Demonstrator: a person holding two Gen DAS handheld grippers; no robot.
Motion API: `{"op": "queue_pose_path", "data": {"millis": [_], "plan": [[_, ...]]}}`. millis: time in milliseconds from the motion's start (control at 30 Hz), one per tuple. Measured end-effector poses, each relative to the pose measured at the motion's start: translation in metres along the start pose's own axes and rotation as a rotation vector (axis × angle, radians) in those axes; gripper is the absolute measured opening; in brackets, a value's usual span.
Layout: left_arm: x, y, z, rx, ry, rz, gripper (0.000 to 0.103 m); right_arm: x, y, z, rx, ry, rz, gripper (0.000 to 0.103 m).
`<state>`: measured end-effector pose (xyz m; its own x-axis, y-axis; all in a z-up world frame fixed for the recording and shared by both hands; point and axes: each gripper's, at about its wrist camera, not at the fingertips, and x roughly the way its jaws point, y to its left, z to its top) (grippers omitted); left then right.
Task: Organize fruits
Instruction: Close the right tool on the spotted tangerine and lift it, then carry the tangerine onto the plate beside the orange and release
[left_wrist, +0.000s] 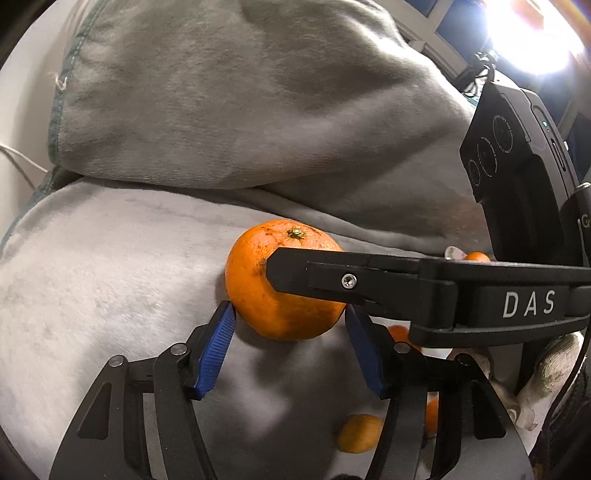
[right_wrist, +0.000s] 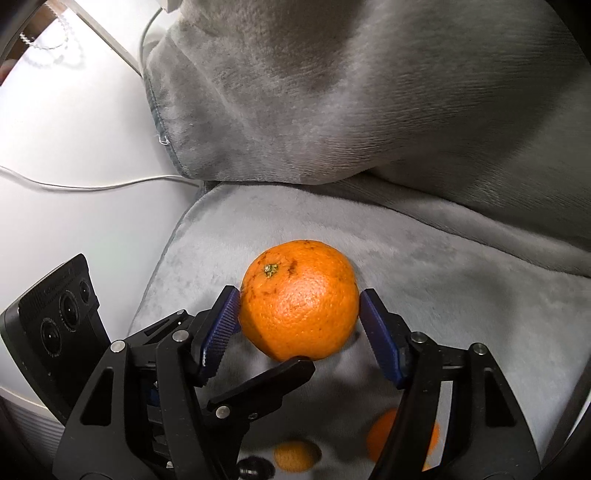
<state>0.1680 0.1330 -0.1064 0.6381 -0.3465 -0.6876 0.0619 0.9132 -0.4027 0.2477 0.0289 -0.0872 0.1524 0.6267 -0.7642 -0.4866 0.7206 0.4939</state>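
One large orange (left_wrist: 258, 288) (right_wrist: 299, 306), stem up, sits between both grippers above a grey plush blanket (left_wrist: 110, 295). In the left wrist view my left gripper (left_wrist: 288, 314) has its blue pads (left_wrist: 218, 343) touching the orange's lower sides. From the right, a black finger (left_wrist: 369, 273) of the right gripper lies across the fruit. In the right wrist view my right gripper (right_wrist: 300, 302) presses its blue pads (right_wrist: 221, 325) on both sides of the orange. A left gripper finger (right_wrist: 277, 376) touches the fruit from below.
Smaller oranges lie blurred lower down (left_wrist: 358, 434) (right_wrist: 295, 456) (right_wrist: 384, 432). A thick grey cushion (right_wrist: 369, 92) rises behind. White surface with a white cable (right_wrist: 92, 184) runs at the left. A gloved hand (left_wrist: 554, 362) holds the right gripper.
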Motion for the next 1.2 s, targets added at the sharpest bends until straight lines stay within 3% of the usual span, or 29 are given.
{"op": "queue_pose_path", "data": {"millis": [667, 1200], "plan": [[-0.033, -0.095, -0.022, 0.111, -0.045, -0.090, 0.061, -0.112, -0.021, -0.057, 0.006, -0.148, -0.068, 0.070], [-0.011, -0.184, -0.049, 0.211, 0.030, -0.200, 0.061, -0.189, -0.084, -0.124, 0.123, -0.229, -0.162, 0.070]]}}
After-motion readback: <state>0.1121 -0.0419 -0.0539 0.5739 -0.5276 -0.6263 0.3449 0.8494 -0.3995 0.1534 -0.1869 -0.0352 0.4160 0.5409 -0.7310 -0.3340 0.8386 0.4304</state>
